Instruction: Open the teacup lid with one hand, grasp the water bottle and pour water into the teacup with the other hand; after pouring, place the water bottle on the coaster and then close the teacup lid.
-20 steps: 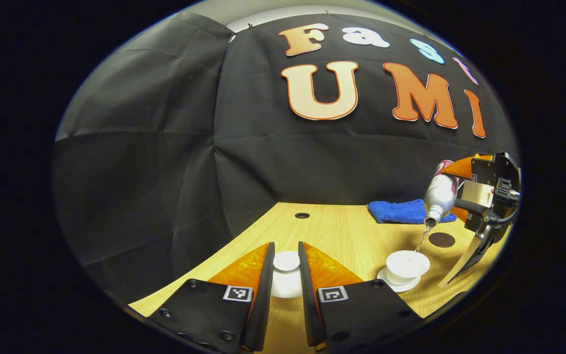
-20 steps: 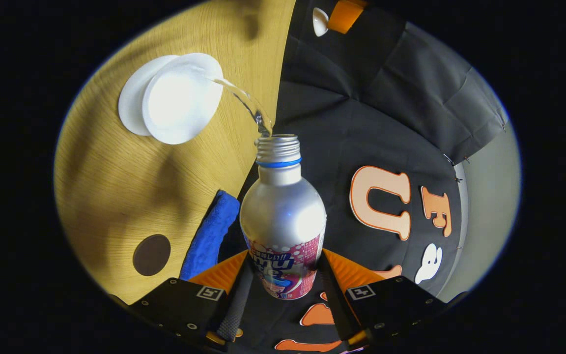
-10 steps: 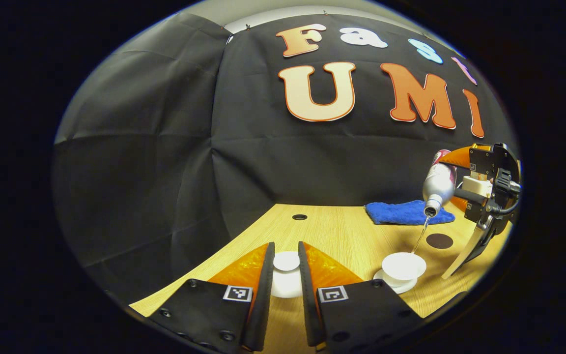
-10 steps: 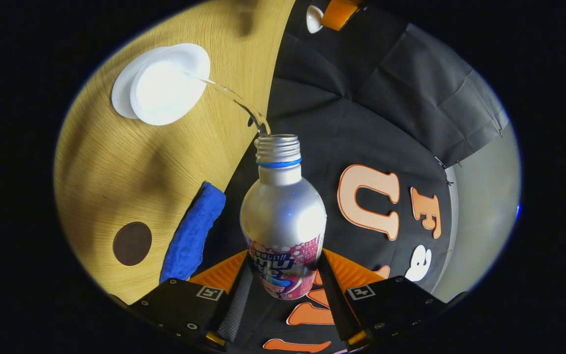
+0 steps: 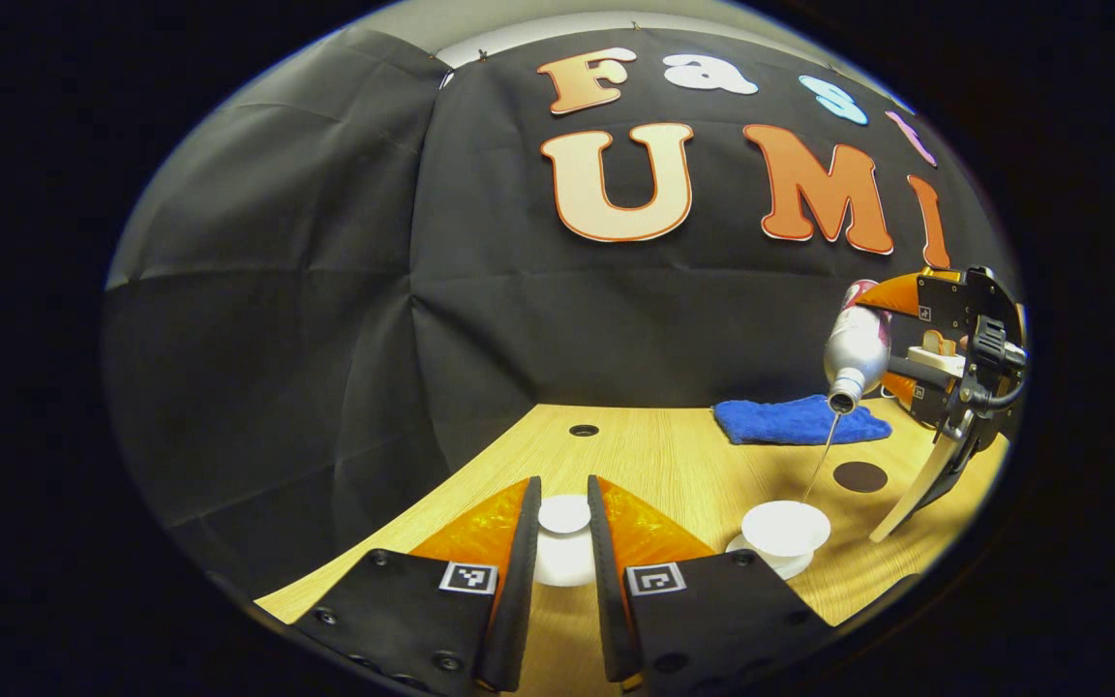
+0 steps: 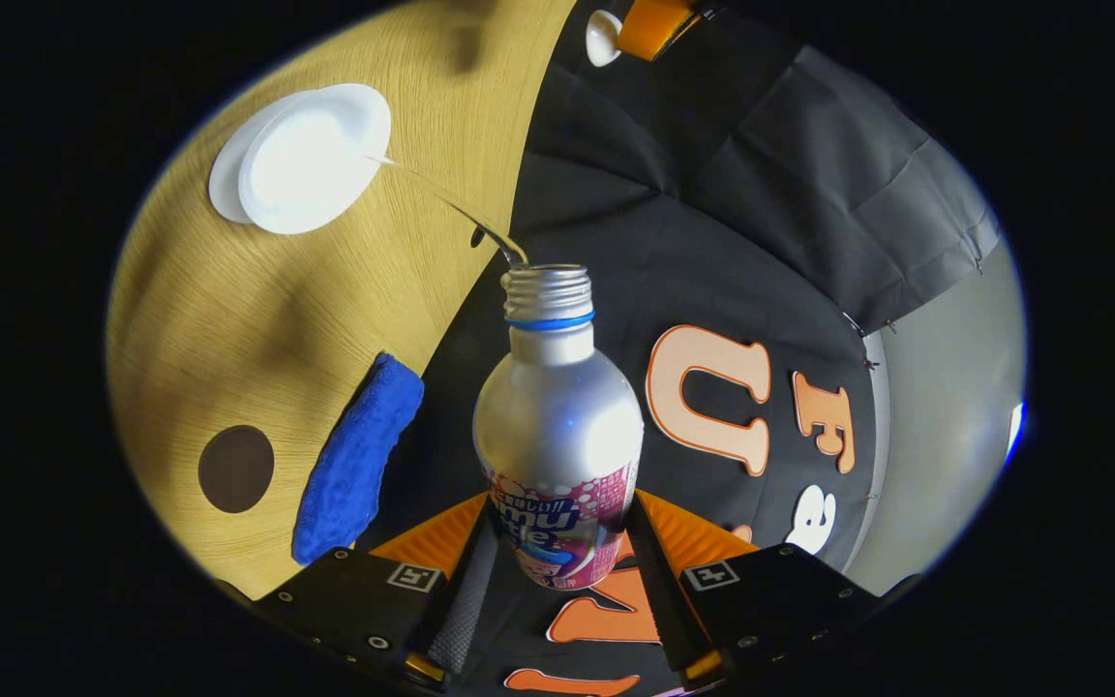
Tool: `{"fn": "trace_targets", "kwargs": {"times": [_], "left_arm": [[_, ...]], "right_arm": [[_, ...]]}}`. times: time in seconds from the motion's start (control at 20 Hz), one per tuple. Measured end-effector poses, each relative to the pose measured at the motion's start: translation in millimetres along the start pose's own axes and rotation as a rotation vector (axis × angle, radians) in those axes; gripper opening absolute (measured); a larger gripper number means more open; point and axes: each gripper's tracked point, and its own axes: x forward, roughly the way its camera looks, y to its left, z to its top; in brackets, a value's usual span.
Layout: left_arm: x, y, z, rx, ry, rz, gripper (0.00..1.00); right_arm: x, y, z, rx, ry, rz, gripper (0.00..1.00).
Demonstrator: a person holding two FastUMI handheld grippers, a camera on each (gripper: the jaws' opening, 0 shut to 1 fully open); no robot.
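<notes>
Left gripper view: the left gripper (image 5: 563, 542) pinches the white lid (image 5: 563, 515) by its knob, held above the wooden table (image 5: 654, 455); the lid's lower part is hidden between the fingers. At far right the right gripper (image 5: 882, 344) tilts the bottle (image 5: 856, 348), partly cut off.

Right gripper view: both fingers press the bottle's (image 6: 557, 426) labelled base. A thin stream of water (image 6: 441, 200) arcs from its open mouth into the teacup (image 6: 314, 160) on its saucer (image 6: 221, 184). The coaster (image 6: 235, 469) lies near a blue cloth (image 6: 356, 460).
</notes>
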Motion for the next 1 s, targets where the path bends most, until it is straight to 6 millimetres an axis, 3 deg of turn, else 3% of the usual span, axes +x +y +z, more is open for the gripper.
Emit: {"fn": "trace_targets", "kwargs": {"times": [0.65,0.8,0.95,1.0], "left_arm": [[-0.4,-12.9,18.4,0.013,-0.012,-0.006,0.31],[-7.8,-14.0,4.1,0.013,-0.012,-0.013,0.34],[-8.9,-20.2,5.0,0.017,-0.014,-0.021,0.31],[-8.6,-22.7,7.3,0.011,-0.018,-0.025,0.35]], "right_arm": [[-6.2,20.2,16.6,0.024,-0.030,0.039,0.76],[-9.4,26.5,18.6,0.036,-0.031,0.052,0.76],[-13.2,37.4,20.6,0.087,-0.030,0.085,0.76],[-14.4,42.6,21.0,0.112,-0.029,0.100,0.76]]}}
